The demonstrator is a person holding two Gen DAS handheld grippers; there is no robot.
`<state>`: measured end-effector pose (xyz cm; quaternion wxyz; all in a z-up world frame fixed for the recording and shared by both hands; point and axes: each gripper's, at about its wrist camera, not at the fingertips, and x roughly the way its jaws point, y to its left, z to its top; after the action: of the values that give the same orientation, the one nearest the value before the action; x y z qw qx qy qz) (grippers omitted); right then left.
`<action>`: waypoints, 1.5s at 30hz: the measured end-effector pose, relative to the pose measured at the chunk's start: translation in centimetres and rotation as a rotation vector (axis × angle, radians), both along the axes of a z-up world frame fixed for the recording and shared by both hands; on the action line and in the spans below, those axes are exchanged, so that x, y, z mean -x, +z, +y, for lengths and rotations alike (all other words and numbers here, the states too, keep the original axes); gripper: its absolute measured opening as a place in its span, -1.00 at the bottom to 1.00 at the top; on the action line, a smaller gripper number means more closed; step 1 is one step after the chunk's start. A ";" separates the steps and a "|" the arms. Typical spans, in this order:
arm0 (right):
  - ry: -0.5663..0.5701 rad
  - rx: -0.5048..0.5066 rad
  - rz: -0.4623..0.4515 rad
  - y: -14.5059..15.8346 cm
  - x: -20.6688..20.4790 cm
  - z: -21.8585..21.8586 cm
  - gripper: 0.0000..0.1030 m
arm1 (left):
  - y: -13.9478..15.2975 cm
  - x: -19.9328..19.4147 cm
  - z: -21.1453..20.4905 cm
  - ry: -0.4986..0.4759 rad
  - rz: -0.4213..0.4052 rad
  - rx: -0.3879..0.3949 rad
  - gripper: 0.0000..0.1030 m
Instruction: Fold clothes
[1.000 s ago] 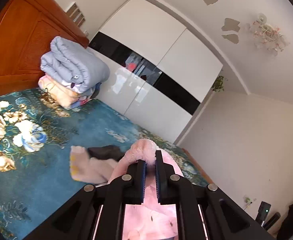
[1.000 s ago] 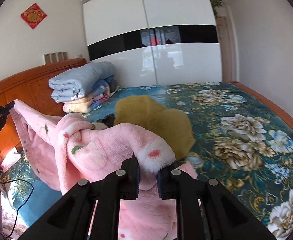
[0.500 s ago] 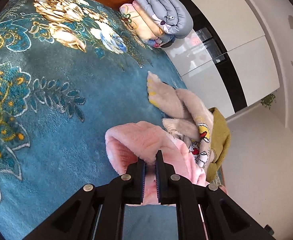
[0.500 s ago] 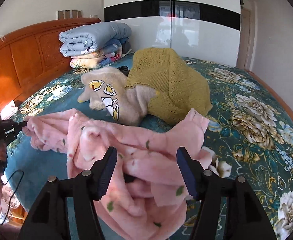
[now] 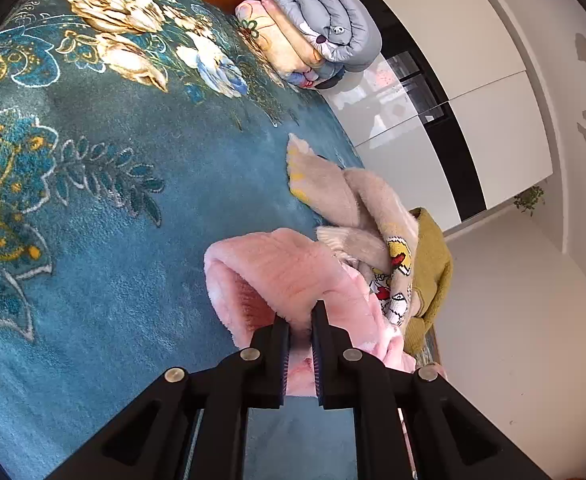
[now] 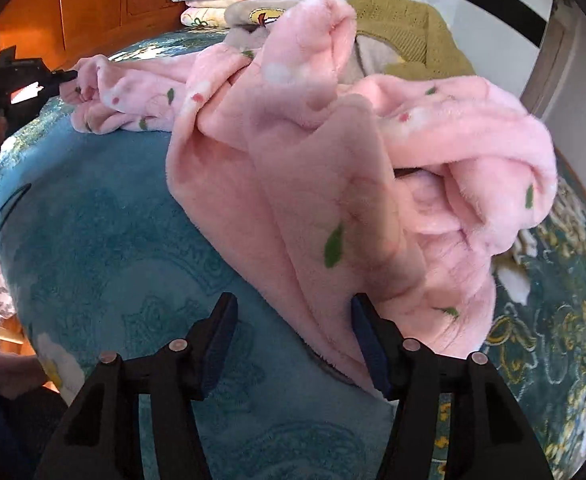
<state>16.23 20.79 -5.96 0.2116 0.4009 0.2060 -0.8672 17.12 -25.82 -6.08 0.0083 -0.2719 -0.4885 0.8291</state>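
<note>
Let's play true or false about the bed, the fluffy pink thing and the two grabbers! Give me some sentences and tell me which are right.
1. The left gripper has its jaws pinched on the pink fleece garment. True.
2. The right gripper is clamped on the garment. False: its jaws stand wide open, holding nothing.
3. The pink fleece garment lies neatly folded. False: it is bunched and crumpled on the bed cover.
4. A mustard knit sweater lies behind the pink one. True.
5. Folded quilts are stacked near the wooden headboard. True.
</note>
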 end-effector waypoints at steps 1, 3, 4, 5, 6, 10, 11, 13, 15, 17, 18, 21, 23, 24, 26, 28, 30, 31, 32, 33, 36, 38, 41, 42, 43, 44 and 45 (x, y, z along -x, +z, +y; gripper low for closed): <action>0.004 0.014 0.032 0.6 -0.5 0.0 -0.01 | -0.1 -0.1 -0.1 0.000 0.000 -0.004 -0.79; 0.026 0.059 0.061 1.7 -1.5 -0.1 -0.01 | -0.3 0.0 -0.1 0.000 -0.003 -0.009 -0.79; 0.043 0.073 0.071 2.1 -1.9 -0.3 -0.01 | -0.5 0.1 -0.1 0.000 -0.003 -0.014 -0.79; 0.071 0.060 0.071 1.9 -2.2 -1.0 -0.01 | -0.5 0.2 0.0 -0.001 -0.003 -0.019 -0.79; 0.102 0.042 0.068 1.7 -2.5 -1.7 -0.01 | -0.6 0.2 0.1 -0.006 -0.003 -0.020 -0.79; 0.143 -0.032 0.039 -0.2 -2.2 -3.9 -0.01 | -0.7 0.2 0.2 -0.012 -0.005 -0.021 -0.77; 0.127 -0.052 0.028 -0.8 -1.7 -3.9 -0.01 | -0.7 0.2 0.2 -0.012 -0.005 -0.022 -0.74; 0.096 -0.093 0.007 -1.9 -0.6 -3.6 -0.02 | -0.7 0.1 0.1 -0.010 -0.008 -0.020 -0.63; 0.084 -0.079 -0.009 -1.8 0.1 -3.2 -0.08 | -0.9 0.3 0.2 -0.010 -0.019 -0.014 -0.27; 0.067 -0.099 -0.007 -1.7 0.7 -3.1 -0.24 | -1.2 0.6 0.3 -0.005 -0.032 -0.020 -0.09; 0.058 -0.110 -0.006 -1.7 0.9 -3.1 -0.31 | -1.3 0.8 0.4 -0.003 -0.037 -0.020 -0.09; 0.027 -0.135 -0.002 -1.6 1.4 -3.0 -0.80 | -1.1 1.2 0.7 -0.002 -0.032 -0.006 -0.12; 0.001 -0.133 0.005 -1.1 1.7 -2.6 -0.87 | -0.8 1.5 0.9 -0.002 -0.036 0.008 -0.31; -0.011 -0.117 0.007 -0.6 1.8 -2.2 -0.89 | -0.7 1.6 1.0 -0.007 -0.037 0.008 -0.59; -0.036 -0.084 0.009 0.5 2.1 -1.3 -0.90 | -0.2 1.5 1.0 -0.009 -0.026 0.013 -0.72; -0.079 -0.048 0.057 3.1 2.4 0.3 -0.90 | 1.0 1.1 0.7 -0.002 0.016 0.015 -0.79; -0.128 -0.007 0.127 6.5 2.6 2.4 -0.91 | 2.8 0.4 0.1 0.006 0.085 0.006 -0.80; -0.155 0.011 0.170 8.4 2.7 3.5 -0.92 | 4.0 -0.3 -0.3 0.002 0.128 0.000 -0.81; -0.181 0.029 0.213 10.4 2.7 4.7 -0.92 | 5.2 -0.9 -0.7 -0.001 0.172 -0.007 -0.81; -0.195 0.041 0.261 12.3 2.4 5.2 -0.92 | 6.4 -1.6 -1.1 -0.005 0.216 -0.013 -0.81; -0.230 0.075 0.406 17.8 1.3 6.5 -0.95 | 10.2 -4.8 -2.4 -0.015 0.355 0.008 -0.81; -0.254 0.097 0.502 21.5 0.6 7.3 -0.95 | 11.7 -6.9 -3.4 0.002 0.407 0.045 -0.81; -0.284 0.141 0.620 26.2 0.2 8.4 -0.95 | 10.7 -8.1 -4.9 0.046 0.364 0.061 -0.80; -0.292 0.164 0.638 27.2 0.5 8.5 -0.95 | 10.1 -8.3 -5.4 0.061 0.341 0.059 -0.80; -0.294 0.187 0.638 27.7 1.5 8.5 -0.95 | 8.6 -8.0 -5.8 0.068 0.301 0.021 -0.80; -0.292 0.199 0.621 27.8 2.9 8.4 -0.95 | 7.1 -7.6 -6.3 0.076 0.261 -0.017 -0.80; -0.287 0.190 0.586 27.2 4.8 7.8 -0.95 | 5.6 -7.2 -6.4 0.080 0.227 -0.050 -0.80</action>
<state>11.45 28.63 21.26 0.0557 0.1379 0.1178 -0.9818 24.32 -32.19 -0.50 0.0373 -0.1564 -0.5154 0.8417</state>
